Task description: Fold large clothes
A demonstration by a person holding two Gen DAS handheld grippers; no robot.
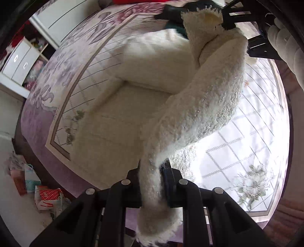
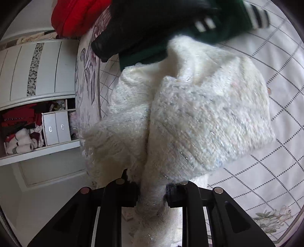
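A fluffy white sweater (image 1: pixel 136 106) lies on the bed, partly lifted. My left gripper (image 1: pixel 152 188) is shut on one edge of it, and the fabric stretches up from there to my right gripper (image 1: pixel 220 20), seen at the top of the left wrist view, which also pinches it. In the right wrist view the right gripper (image 2: pixel 152 193) is shut on a bunched fold of the white sweater (image 2: pixel 199 117), which hangs folded over itself above the bed.
The bed cover (image 1: pixel 247 144) is white with a grid and flower print. A black and a green garment (image 2: pixel 152 24) and a red one (image 2: pixel 76 17) lie at the far end. A white cupboard (image 2: pixel 38 76) with open shelves stands at the left. Bags (image 1: pixel 38 188) lie on the floor.
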